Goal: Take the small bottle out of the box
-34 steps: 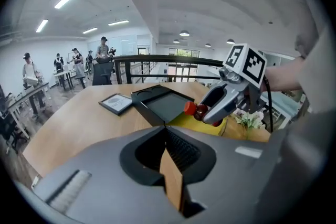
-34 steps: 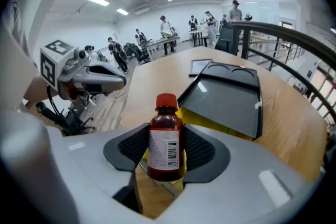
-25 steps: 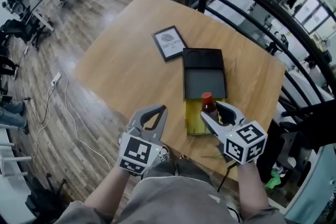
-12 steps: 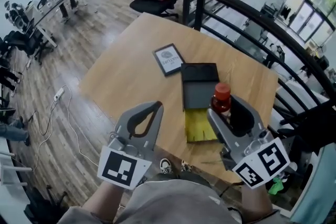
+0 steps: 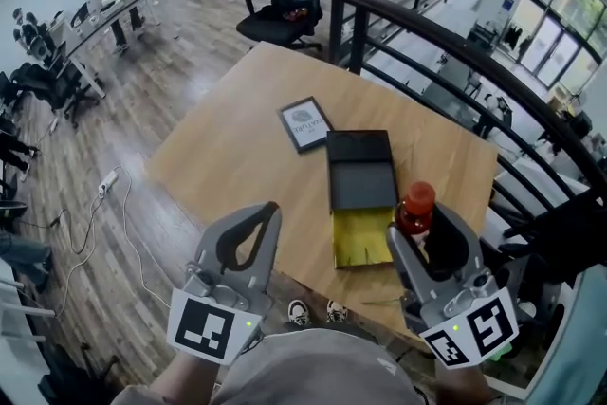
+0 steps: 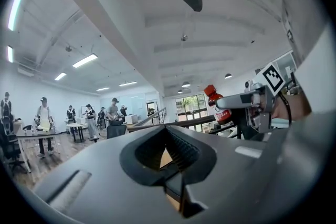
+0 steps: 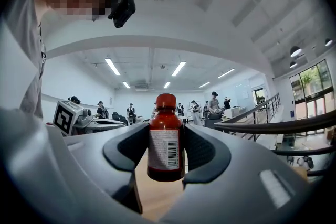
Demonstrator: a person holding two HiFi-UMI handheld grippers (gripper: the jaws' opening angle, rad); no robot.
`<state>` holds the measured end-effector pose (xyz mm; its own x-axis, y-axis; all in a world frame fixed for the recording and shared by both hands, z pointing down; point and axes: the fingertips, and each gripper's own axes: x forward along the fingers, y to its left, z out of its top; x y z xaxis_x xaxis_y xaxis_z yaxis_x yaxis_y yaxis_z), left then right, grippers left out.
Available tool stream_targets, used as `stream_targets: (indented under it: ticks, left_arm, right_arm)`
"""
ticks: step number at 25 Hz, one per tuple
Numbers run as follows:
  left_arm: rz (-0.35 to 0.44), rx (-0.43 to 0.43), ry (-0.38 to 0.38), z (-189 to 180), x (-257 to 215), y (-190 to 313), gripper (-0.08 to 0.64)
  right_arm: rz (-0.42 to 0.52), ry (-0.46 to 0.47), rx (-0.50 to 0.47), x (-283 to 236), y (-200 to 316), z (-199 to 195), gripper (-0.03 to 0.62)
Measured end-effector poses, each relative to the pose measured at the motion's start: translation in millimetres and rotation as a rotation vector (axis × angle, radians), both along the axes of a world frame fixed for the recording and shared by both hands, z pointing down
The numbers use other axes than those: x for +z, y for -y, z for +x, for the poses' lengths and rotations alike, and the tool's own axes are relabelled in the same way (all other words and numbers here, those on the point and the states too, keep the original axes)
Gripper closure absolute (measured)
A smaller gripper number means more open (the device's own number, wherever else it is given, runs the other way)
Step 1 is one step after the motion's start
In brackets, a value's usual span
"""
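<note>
The small red bottle with a red cap [image 7: 165, 139] is gripped by the grey right gripper [image 5: 422, 228] above the wooden table [image 5: 237, 138], beside the open black box [image 5: 360, 180]. It is held upright, cap up. The grey left gripper [image 5: 258, 221] is closed on nothing.

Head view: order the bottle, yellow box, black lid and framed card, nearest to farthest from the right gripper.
1. Bottle, between the right gripper's jaws.
2. Yellow box, just left.
3. Black lid, beyond the box.
4. Framed card, farthest back.
</note>
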<state>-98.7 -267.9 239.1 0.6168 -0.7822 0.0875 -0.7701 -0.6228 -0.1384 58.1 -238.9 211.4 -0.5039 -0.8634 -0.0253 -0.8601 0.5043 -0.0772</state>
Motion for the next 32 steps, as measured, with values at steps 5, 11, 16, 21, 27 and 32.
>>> stream_targets:
  ticks: [5,11,16,21,27,32]
  left_arm:
    - [-0.041,-0.008,0.014,-1.0,21.8,-4.0,0.558]
    - [-0.110,-0.004,0.008,-0.5,51.3,-8.8,0.558]
    - [-0.120,-0.001,-0.006,1.5,56.8,-8.0,0.558]
    - [-0.124,0.001,-0.008,3.9,57.1,-9.7,0.558]
    - [-0.137,-0.005,-0.015,2.4,58.7,-8.8,0.558]
    - [-0.139,-0.007,-0.009,-1.0,58.0,-5.9,0.558]
  right_arm:
    - [-0.043,-0.011,0.010,22.2,-5.5,-1.6,0.377]
    - [-0.124,-0.003,-0.002,54.1,-9.9,-6.7,0.377]
    - [-0.160,0.002,0.002,67.1,-8.3,-6.2,0.377]
    - [-0.171,0.002,-0.009,68.9,-8.4,-8.0,0.377]
    - [-0.190,0.002,-0.010,74.3,-7.9,-7.1,0.377]
    - [-0.204,0.011,-0.002,76.8,-5.2,-7.4,0.377]
